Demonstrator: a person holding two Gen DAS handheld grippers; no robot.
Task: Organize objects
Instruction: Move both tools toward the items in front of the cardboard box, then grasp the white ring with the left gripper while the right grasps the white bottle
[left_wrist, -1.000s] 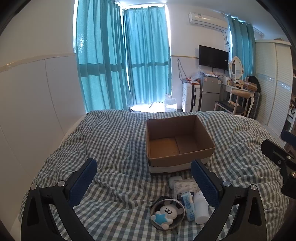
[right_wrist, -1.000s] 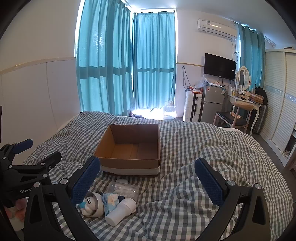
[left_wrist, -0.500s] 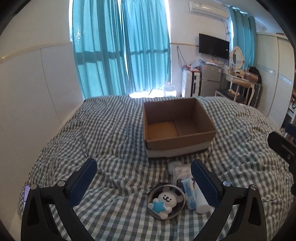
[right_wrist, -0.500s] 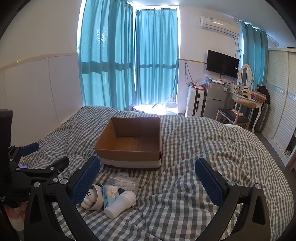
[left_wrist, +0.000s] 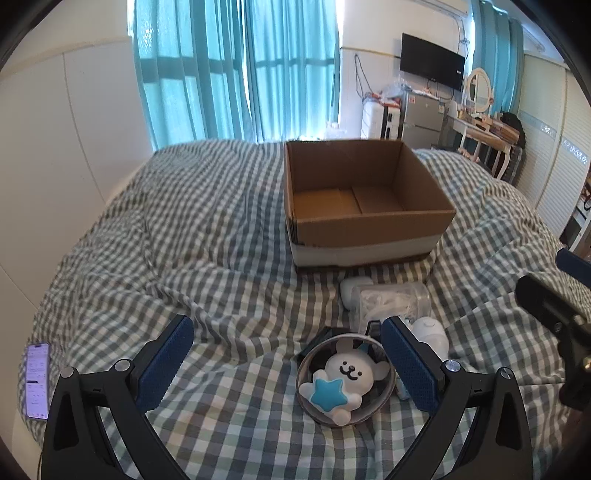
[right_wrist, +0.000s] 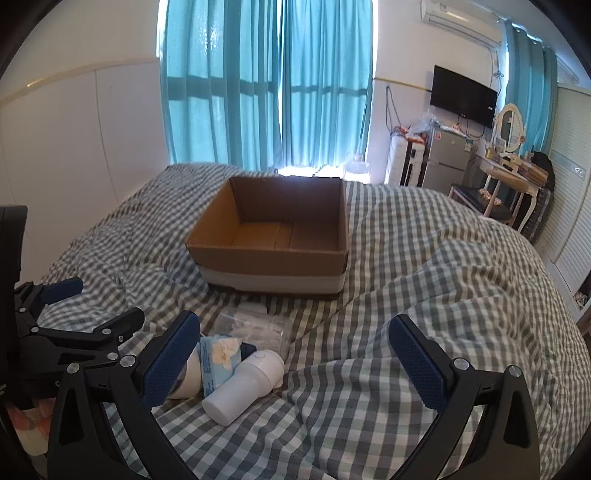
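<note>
An empty open cardboard box (left_wrist: 364, 206) (right_wrist: 275, 236) sits on the checked bedspread. In front of it lies a small pile: a round case with a white bear holding a blue star (left_wrist: 343, 380), a clear jar of cotton swabs (left_wrist: 388, 302) (right_wrist: 255, 326), a tissue pack (right_wrist: 219, 354) and a white bottle (right_wrist: 243, 387) (left_wrist: 430, 334). My left gripper (left_wrist: 288, 363) is open, low over the bed, its right finger beside the bear case. My right gripper (right_wrist: 295, 363) is open and empty, with the pile by its left finger.
A phone (left_wrist: 37, 380) lies at the bed's left edge. A white padded wall runs along the left. Teal curtains, a TV, a small fridge (right_wrist: 447, 158) and a dressing table stand beyond the bed. The bedspread (right_wrist: 424, 266) is rumpled on the right.
Both grippers have moved forward and down toward the pile and box. The bear case now sits closer between the left fingers. Both stay open.
</note>
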